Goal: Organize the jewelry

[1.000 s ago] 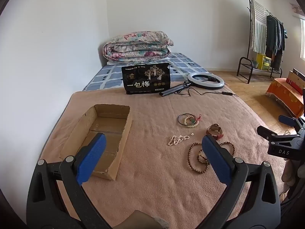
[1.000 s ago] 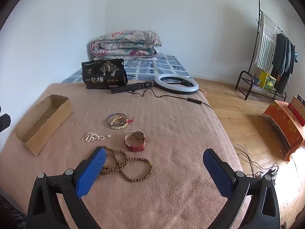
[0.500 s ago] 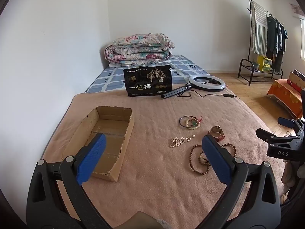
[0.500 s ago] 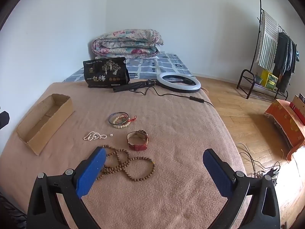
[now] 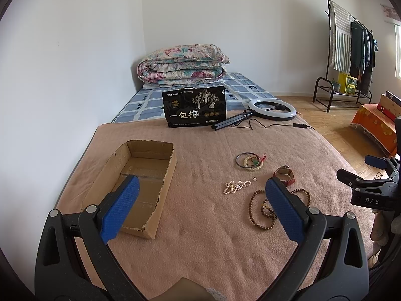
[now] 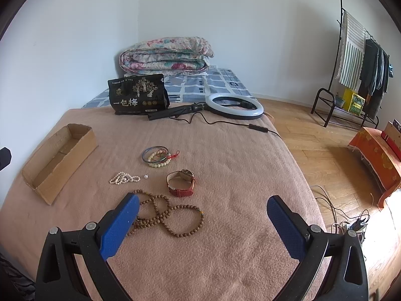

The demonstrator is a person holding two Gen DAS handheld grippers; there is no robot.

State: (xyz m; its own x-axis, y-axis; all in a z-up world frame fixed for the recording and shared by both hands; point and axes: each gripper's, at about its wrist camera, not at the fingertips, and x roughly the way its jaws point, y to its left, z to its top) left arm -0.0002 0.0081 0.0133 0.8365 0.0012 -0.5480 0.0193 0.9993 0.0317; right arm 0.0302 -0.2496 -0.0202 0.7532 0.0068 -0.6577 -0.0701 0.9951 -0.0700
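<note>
Two grippers are hovering over the bed point(image 5: 200, 238), both w/ jaws spread wide and gripping nothing. The left gripper point(image 5: 200, 210) is hanging above the near edge of the pink blanket, pointing fwd along the bed twd the wall; its left blue pad is sitting in front of the cardboard box point(image 5: 135, 183), its right pad overlapping the wooden bead strands point(image 5: 260, 213) in view, but it isn't touching either. The right gripper point(image 6: 200, 222) is hanging level beside it, further twd the bed's right edge, angled slightly down at the blanket. From the left wrist view, part of the right gripper's black frame is showing at the far right.

Jewelry is lying loose on the blanket, approx mid-bed: wooden bead strands point(image 6: 165, 215) nearest the grippers, a red-strap watch point(image 6: 181, 183) just behind them, a small pearl bracelet point(image 6: 122, 178) w/ one loose pearl point(image 6: 146, 176) beside it, and a bangle-and-bead cluster point(image 6: 158, 156) further back. The box is sitting open-topped to the left, well apart from the jewelry; nothing is visible inside it.

At the far end: a black snack bag point(image 6: 137, 95) standing upright, a ring light point(image 6: 234, 106) lying flat w/ its cable trailing, and a folded floral quilt point(image 6: 165, 56) vs. the wall.
</note>
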